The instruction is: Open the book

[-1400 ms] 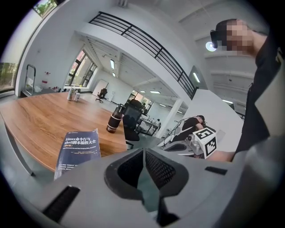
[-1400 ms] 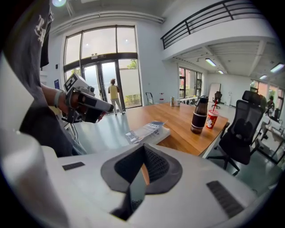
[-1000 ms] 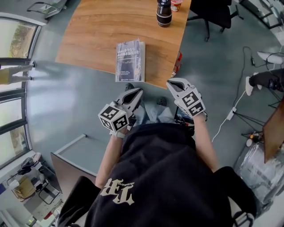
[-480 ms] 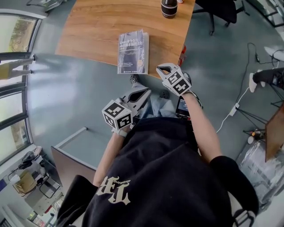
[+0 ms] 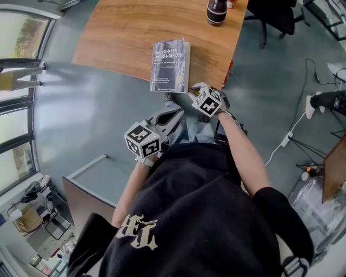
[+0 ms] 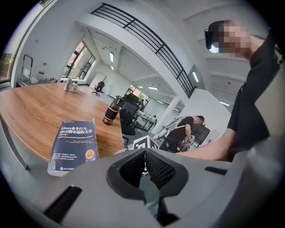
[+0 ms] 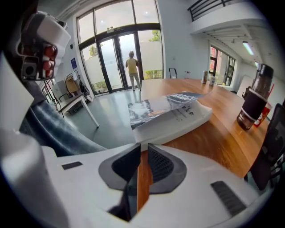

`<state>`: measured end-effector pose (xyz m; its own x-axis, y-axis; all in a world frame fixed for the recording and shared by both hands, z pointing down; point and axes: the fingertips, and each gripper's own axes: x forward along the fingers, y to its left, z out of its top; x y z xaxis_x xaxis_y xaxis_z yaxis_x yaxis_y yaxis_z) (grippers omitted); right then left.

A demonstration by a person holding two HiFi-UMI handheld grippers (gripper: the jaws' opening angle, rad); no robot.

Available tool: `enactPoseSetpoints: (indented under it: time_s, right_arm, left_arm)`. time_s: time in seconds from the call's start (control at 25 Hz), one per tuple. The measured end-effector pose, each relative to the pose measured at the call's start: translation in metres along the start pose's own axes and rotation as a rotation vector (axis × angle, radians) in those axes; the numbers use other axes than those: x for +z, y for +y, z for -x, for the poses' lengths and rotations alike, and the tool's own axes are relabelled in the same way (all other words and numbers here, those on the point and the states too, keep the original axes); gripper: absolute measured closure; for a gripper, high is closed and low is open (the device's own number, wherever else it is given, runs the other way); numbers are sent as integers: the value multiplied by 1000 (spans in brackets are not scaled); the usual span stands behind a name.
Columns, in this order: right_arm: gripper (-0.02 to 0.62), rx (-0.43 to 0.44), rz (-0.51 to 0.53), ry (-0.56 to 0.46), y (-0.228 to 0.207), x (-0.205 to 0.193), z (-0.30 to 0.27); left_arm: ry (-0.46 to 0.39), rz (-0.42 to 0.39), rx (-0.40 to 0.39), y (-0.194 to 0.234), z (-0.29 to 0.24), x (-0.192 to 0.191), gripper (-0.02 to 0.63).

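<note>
A dark-covered paperback book (image 5: 171,65) lies closed on the wooden table (image 5: 119,38), its near end sticking out over the table's front edge. My right gripper (image 5: 194,88) is at the book's near right corner, jaws shut with nothing between them. In the right gripper view the book (image 7: 171,113) fills the space just past the jaw tips (image 7: 141,148), its cover slightly bowed. My left gripper (image 5: 174,113) hangs lower, off the table and short of the book, also shut and empty. The left gripper view shows the book (image 6: 73,142) ahead on the left.
A dark bottle (image 5: 216,11) stands at the table's far right. A black office chair (image 5: 270,16) is beyond the table. A grey floor surrounds the table, with glass doors (image 7: 120,58) on the left. A seated person (image 6: 185,131) is in the background.
My right gripper has moved forward and left, from beside my body up to the book's near right corner. The left gripper has barely moved.
</note>
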<state>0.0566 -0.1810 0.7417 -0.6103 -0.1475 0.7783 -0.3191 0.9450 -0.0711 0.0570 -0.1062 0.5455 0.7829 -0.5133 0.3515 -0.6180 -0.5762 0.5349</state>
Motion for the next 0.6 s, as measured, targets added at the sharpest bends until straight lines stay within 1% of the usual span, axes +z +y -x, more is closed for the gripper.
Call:
enactPoseSetpoints:
  time_s: [0.2,0.36,0.6]
  right_arm:
    - [561,-11,39,40,4,-1,-11]
    - [563,-11,48,61,6,-1,-16]
    - [563,-18,51,64,6,0,-13]
  left_arm:
    - [22,-4,-24,7,0,3,598]
    - [32,3,-31,15,2,3,598]
    - [26,11,-40,22,1,5,598]
